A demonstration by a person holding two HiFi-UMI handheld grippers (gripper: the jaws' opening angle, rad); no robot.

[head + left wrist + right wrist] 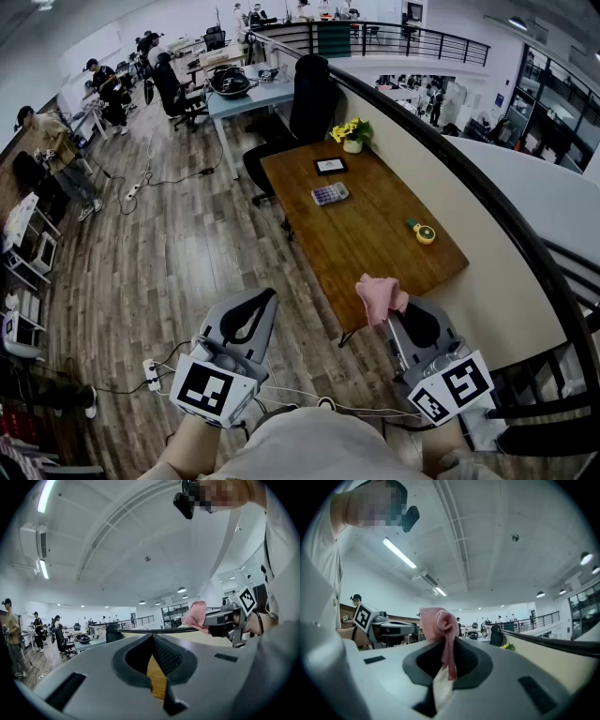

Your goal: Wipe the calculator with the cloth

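While the right gripper [392, 317] is clamping the pink cloth [379, 294] between closed jaws, the left gripper [260, 302] is hanging shut and empty; the calculator [330, 194] is lying well ahead on the wooden table [375, 246]; wiping seems not yet begun; the next move is calling for carrying the cloth forward and down onto it.

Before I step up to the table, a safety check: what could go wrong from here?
The cloth is held by one thin fold in the right gripper; rubbing might tug it loose. The calculator lies loose on the table with the left gripper shut and far off, so a wipe could slide it. A power strip and cables on the floor could trip you.
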